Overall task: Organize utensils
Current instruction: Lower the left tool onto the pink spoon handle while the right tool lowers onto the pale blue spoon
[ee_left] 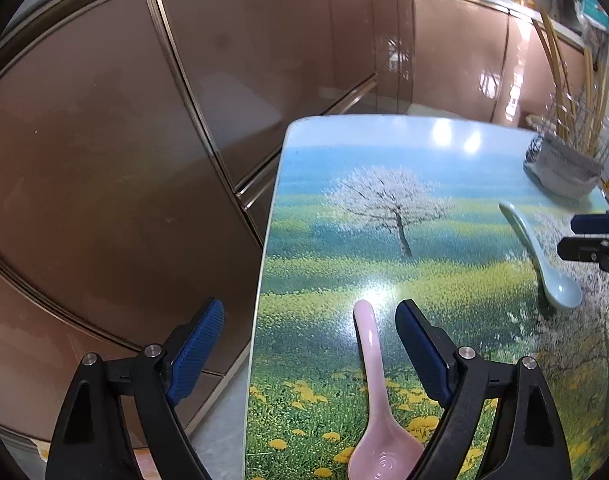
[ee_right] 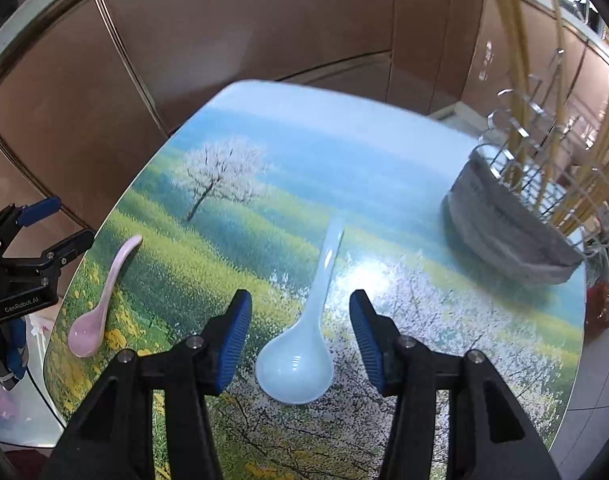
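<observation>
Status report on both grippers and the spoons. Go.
Left gripper open over pink spoon, not gripping. Right gripper open, straddling blue spoon. Both spoons flat on table. Utensil basket far right; nothing in the way.

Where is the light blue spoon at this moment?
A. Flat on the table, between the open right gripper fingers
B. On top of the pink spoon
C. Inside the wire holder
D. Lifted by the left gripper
A: the light blue spoon lies on the table, and the right gripper straddles it without touching.

The table (ee_right: 264, 200) lies bare in the frame's middle; a wire rack (ee_right: 516, 216) of chopsticks (ee_right: 508, 40) crowds the upper right, cabinets (ee_right: 224, 20) wall off the top.
</observation>
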`<state>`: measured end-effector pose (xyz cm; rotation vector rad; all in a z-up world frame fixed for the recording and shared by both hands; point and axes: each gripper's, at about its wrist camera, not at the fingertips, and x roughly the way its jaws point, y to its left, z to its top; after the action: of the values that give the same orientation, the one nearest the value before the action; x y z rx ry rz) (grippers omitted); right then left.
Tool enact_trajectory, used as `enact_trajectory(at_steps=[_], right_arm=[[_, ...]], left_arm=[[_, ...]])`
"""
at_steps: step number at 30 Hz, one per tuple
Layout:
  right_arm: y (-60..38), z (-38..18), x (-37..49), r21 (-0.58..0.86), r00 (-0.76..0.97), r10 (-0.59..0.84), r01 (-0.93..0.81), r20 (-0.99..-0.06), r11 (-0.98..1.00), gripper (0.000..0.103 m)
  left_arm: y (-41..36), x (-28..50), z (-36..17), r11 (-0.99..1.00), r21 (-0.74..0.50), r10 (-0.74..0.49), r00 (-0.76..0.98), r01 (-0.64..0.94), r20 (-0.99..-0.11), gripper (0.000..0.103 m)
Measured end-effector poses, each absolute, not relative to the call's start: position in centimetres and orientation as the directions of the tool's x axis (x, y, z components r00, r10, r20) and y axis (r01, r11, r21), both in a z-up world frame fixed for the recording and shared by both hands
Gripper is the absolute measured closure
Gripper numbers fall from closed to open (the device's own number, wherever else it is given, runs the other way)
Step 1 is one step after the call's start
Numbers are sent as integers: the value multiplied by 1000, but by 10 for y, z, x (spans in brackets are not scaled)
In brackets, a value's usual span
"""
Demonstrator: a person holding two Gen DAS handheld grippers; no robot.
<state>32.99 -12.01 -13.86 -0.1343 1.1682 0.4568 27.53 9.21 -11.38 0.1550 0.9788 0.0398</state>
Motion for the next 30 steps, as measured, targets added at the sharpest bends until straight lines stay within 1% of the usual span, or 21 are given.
enact_trajectory(at_steps=[8, 17, 21, 26, 30], right_arm=[[-111, -148, 346, 169, 244, 283, -401, -928, 900, 54], [-107, -158, 358, 182, 179, 270, -396, -946, 900, 54], [-107, -162, 364, 221, 141, 293, -384, -946, 896, 54], [-106, -167, 371, 242, 103, 299, -374, -949, 895, 54], [-105, -171, 379, 241, 85, 290, -367, -953, 899, 54]], left_arm=[[91, 282, -122, 993, 98, 50, 492, 73, -869, 16], [97, 295, -136, 996, -39, -66, 377, 79, -924, 16], [96, 305, -141, 994, -73, -95, 321, 79, -942, 16], [93, 313, -153, 995, -68, -87, 267, 79, -960, 20], [96, 316, -163, 993, -93, -106, 220, 70, -970, 26]])
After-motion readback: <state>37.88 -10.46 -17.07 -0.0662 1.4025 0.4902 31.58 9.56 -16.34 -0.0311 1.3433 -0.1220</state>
